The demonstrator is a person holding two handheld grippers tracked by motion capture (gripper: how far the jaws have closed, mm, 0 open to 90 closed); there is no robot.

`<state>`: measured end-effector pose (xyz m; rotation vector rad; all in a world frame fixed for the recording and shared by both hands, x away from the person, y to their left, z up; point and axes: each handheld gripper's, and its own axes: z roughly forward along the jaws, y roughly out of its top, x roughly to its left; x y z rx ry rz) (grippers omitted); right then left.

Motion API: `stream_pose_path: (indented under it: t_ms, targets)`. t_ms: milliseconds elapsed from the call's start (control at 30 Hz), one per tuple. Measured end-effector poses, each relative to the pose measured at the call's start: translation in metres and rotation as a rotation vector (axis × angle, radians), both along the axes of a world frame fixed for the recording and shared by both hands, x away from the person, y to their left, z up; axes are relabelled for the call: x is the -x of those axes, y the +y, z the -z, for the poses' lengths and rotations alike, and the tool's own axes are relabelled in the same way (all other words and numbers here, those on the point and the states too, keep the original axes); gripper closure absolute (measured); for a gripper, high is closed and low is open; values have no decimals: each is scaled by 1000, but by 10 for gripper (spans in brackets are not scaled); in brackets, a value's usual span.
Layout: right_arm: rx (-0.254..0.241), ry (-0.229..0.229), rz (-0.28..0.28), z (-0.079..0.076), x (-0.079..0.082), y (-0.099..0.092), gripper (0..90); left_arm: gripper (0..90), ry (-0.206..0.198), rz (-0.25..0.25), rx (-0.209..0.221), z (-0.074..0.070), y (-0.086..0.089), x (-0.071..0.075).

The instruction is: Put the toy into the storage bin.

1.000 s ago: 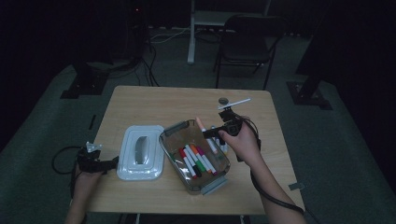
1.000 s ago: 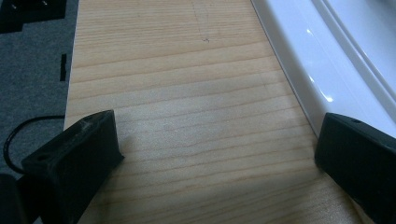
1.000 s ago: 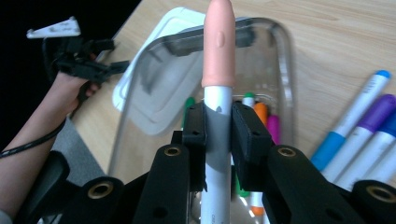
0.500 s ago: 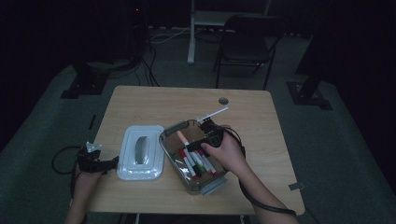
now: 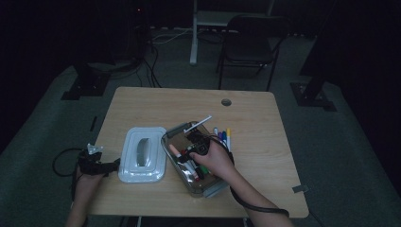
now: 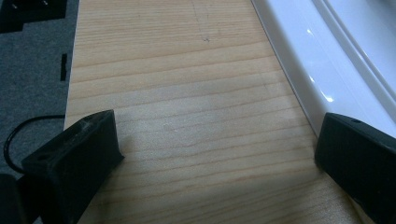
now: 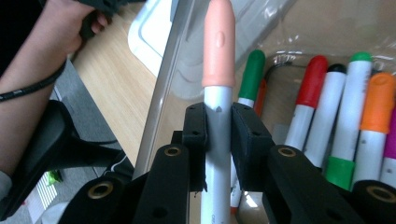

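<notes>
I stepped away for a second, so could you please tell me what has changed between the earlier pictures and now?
The right gripper, shut on the peach-capped marker, came from the table's far right down and left over the clear bin of markers. The left gripper, open, stayed at the table's left edge, and the white lid has not moved.

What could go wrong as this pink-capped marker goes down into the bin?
The right tongs grip the pink-capped marker near the bin's clear wall; the cap may catch it. Markers already crowd the floor, so it could land crosswise. Loose markers outside the bin lie near the forearm and may get swept.
</notes>
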<state>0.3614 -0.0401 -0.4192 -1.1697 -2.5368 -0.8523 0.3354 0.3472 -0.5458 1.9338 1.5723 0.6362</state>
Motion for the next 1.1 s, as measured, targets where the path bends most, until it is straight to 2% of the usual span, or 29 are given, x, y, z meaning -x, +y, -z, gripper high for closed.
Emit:
stream_pose_path:
  t_ms: [300,533,733,933,1100]
  targets:
    - [63,46,-10,21,-8,15,769,4,0,0,0,0,0,0]
    - [138,74,-18,40,-15,24,769,4,1,0,1,0,0,0]
    - [170,98,-20,49,-17,28,768,4,1,0,1,0,0,0]
    - [214,98,-29,54,-16,31,765,4,2,0,1,0,0,0]
    - [229,106,-34,56,-16,30,717,5,1,0,1,0,0,0]
